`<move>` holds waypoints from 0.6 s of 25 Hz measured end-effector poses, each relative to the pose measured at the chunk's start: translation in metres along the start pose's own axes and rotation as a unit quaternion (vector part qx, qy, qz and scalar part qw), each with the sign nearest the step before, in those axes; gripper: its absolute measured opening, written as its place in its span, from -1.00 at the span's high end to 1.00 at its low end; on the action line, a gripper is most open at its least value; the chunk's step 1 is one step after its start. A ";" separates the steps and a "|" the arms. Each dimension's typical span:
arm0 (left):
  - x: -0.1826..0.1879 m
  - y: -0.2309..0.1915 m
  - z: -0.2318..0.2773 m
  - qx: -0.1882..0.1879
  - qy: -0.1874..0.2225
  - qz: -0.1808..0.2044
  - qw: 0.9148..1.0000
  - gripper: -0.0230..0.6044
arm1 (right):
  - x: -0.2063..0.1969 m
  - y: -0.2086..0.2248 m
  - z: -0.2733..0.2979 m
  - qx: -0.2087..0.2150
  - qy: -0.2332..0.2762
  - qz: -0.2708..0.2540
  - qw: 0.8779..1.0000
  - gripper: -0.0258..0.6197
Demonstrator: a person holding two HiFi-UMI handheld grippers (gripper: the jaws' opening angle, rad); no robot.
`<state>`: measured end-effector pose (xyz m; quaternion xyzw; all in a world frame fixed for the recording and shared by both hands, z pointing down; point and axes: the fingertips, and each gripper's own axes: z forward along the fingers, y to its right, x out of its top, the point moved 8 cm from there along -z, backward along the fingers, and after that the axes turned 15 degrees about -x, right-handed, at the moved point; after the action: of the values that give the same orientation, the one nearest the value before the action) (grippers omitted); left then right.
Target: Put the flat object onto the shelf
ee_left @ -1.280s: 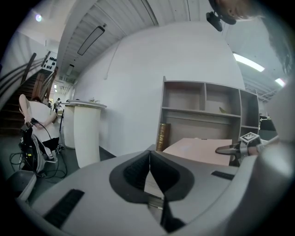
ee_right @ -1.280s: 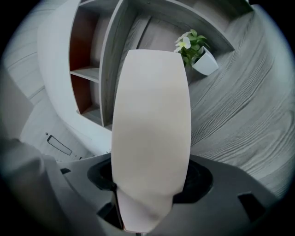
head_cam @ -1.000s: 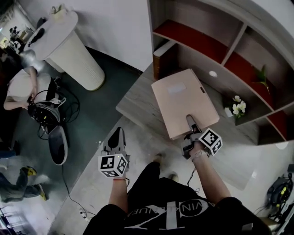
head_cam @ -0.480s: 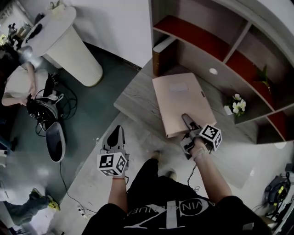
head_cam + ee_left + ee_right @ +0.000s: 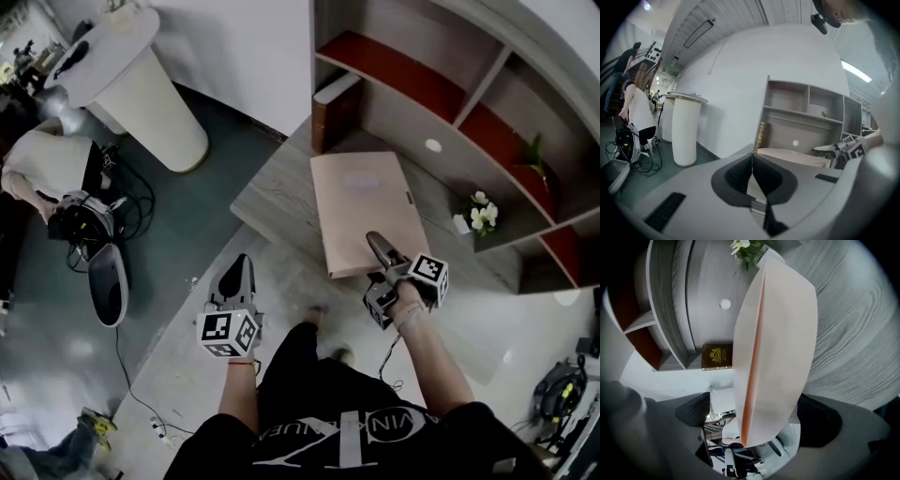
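The flat object is a pale beige folder lying on the low wooden shelf board. Its near end sticks out over the board's front edge. My right gripper is at that near end. Its jaws are opening, and in the right gripper view the folder sits edge-on between the pads with a gap on both sides. My left gripper hangs over the floor left of the shelf, jaws shut on nothing. The left gripper view also shows the folder.
A brown book stands upright at the board's back left. White flowers and a small round white disc are at the back. A white ribbed pedestal and a crouching person with cables are left on the floor.
The folder has sunk flat onto the shelf board and shifted slightly left. The right gripper's jaws have spread and no longer clamp its edge. The left gripper has barely moved.
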<state>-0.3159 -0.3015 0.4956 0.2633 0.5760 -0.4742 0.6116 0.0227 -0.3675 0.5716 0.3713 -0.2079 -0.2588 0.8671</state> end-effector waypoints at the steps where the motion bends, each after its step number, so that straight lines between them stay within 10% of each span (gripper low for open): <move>1: 0.000 0.000 -0.001 0.000 0.001 0.000 1.000 0.91 | -0.002 0.001 -0.001 0.001 -0.002 0.008 1.000 -0.84; 15: 0.003 0.013 0.003 -0.024 0.010 0.003 1.000 0.91 | -0.011 0.009 -0.031 0.023 0.015 0.015 1.000 -0.67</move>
<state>-0.3033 -0.2992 0.4899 0.2552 0.5920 -0.4558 0.6137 0.0341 -0.3387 0.5564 0.3913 -0.2063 -0.2355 0.8653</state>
